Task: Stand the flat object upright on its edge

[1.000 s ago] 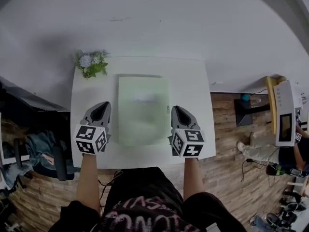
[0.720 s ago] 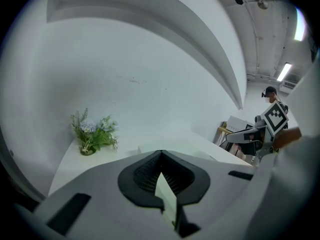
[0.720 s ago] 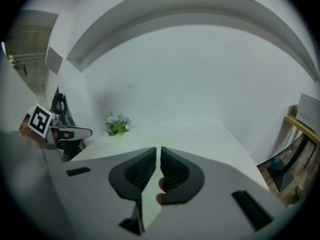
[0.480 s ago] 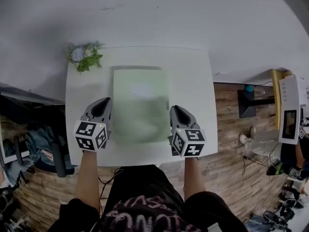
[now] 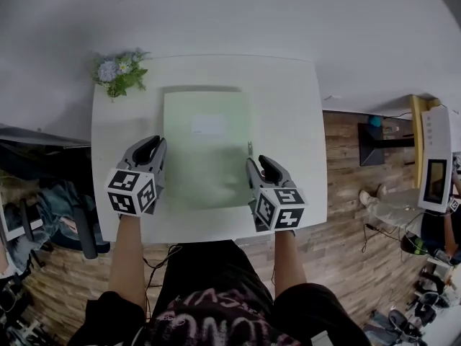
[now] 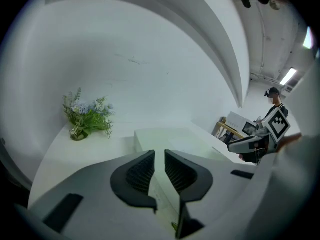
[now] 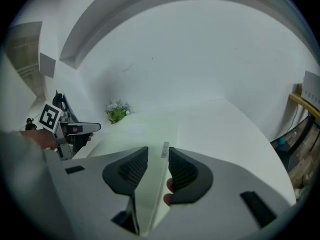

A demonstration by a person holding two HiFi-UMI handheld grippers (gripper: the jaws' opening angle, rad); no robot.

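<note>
The print on its white label could not be read. The pale green folder (image 5: 207, 148) was laid flat mid-counter (image 5: 288, 114). Its side edges were straddled, ungripped, by the left gripper (image 5: 149, 147) and right gripper (image 5: 260, 166), whose jaws had just been opened.

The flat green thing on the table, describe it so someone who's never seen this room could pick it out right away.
Find the white table by the white wall. Flat in its middle lies a big pale green rectangle with a small white label. Unlike the bushy bunch of flowers in the far left corner, it is flat, plain and broad.
</note>
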